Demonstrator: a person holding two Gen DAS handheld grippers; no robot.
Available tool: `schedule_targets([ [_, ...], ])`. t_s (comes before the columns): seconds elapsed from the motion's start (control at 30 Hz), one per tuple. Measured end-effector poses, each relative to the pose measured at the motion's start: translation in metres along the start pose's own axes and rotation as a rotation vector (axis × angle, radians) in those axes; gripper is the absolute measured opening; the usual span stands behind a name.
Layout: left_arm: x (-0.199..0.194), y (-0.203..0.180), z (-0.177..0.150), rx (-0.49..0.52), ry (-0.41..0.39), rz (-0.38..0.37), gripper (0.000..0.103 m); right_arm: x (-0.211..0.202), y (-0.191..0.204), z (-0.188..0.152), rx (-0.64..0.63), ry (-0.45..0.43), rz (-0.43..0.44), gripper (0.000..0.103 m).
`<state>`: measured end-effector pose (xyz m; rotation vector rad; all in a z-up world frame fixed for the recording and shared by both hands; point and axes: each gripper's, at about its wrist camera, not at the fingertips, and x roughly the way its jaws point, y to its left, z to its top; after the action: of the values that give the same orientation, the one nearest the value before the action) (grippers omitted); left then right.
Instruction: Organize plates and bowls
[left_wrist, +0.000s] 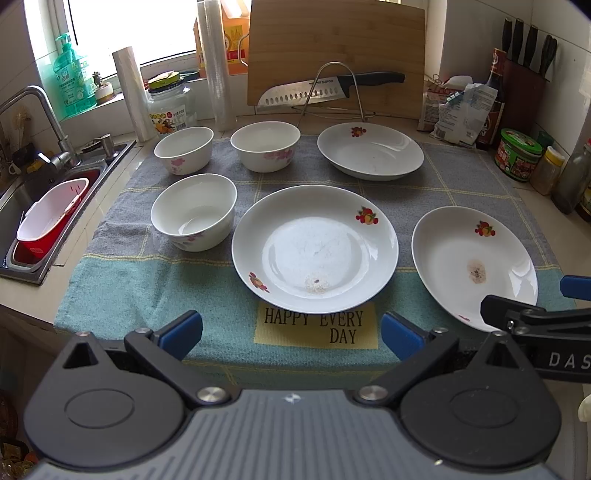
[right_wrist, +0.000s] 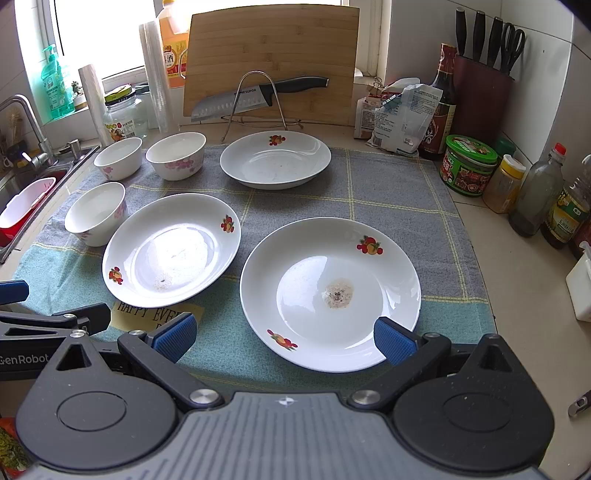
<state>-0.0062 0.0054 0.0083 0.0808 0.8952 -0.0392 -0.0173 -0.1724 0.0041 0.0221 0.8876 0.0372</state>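
Observation:
Three white plates with fruit prints lie on a grey-green cloth (left_wrist: 122, 280): a middle plate (left_wrist: 314, 254) (right_wrist: 171, 249), a right plate (left_wrist: 474, 264) (right_wrist: 330, 291) and a far plate (left_wrist: 370, 150) (right_wrist: 275, 158). Three white flowered bowls stand at the left: a near bowl (left_wrist: 194, 211) (right_wrist: 96, 212) and two far bowls (left_wrist: 184, 148) (left_wrist: 265, 146). My left gripper (left_wrist: 291, 334) is open and empty, in front of the middle plate. My right gripper (right_wrist: 284, 336) is open and empty, over the right plate's near rim.
A sink (left_wrist: 26, 199) with a red and white basket (left_wrist: 48, 218) is at the left. A cutting board (left_wrist: 336, 55) and a knife (left_wrist: 332, 88) on a wire rack stand behind the cloth. Jars and bottles (right_wrist: 524, 188) line the right side, with a knife block (right_wrist: 480, 88) behind.

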Motion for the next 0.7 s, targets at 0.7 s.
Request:
schedule_targets([
  [0.7,-0.0024,0.0000,-0.0006,-0.013,0.001,0.004,0.102,-0.0032,0.0001,-0.0002,-0.001,-0.007,-0.002,0.103],
])
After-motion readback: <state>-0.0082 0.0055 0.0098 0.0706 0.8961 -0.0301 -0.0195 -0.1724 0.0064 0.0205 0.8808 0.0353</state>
